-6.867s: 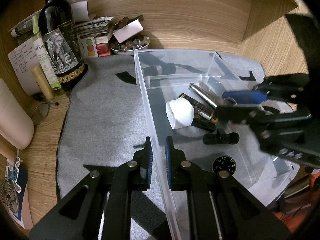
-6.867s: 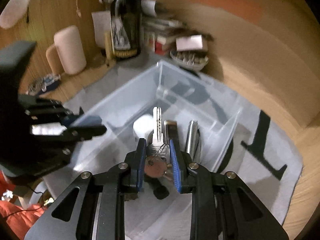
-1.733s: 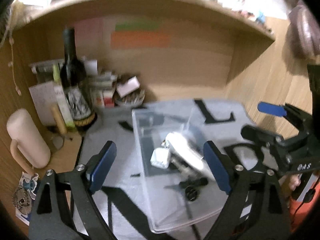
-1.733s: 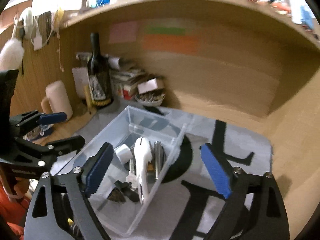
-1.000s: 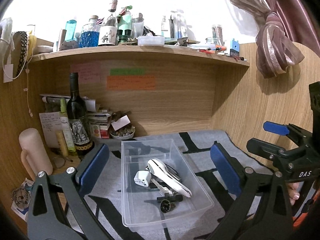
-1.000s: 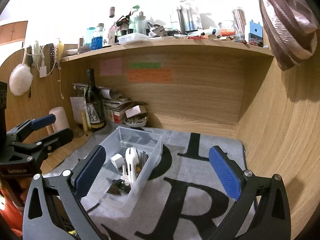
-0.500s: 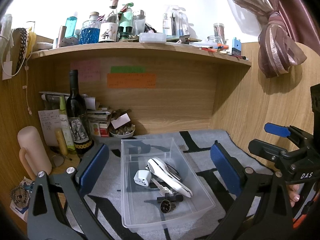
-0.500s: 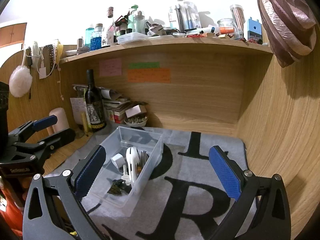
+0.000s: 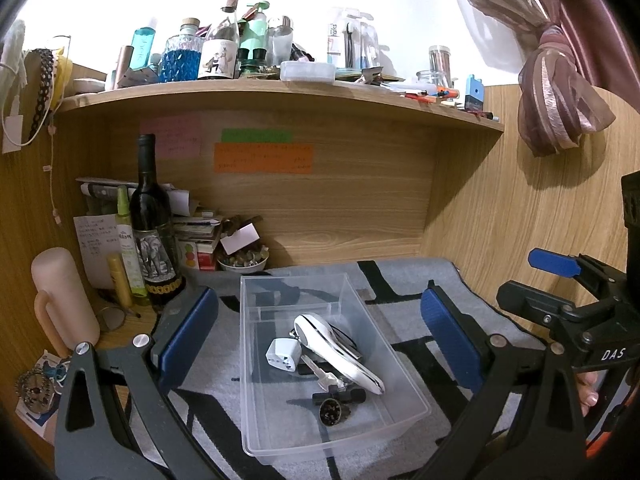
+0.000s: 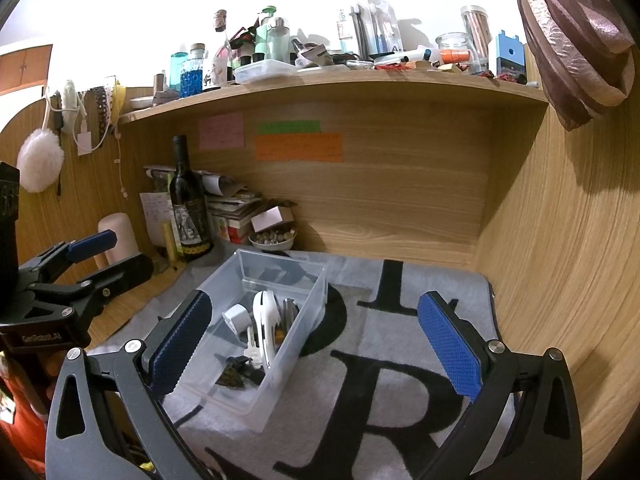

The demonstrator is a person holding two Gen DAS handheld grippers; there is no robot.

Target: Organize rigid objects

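Here a wine bottle (image 9: 151,224) stands upper left; the clear bin (image 9: 320,364) runs lengthwise frame-bottom to top; left gripper (image 9: 320,344) and right gripper (image 10: 316,344) gape wide, empty.

Writing on the orange note (image 9: 263,158) is too small to read.

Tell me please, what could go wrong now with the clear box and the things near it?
1. The long white object lies propped on the other items in the clear plastic box, so lifting or tilting the box may make it slide.
2. The wine bottle stands close behind the box; the left gripper, open wide, might knock it when moving in.
3. The box sits on a soft mat and may skid if pushed.
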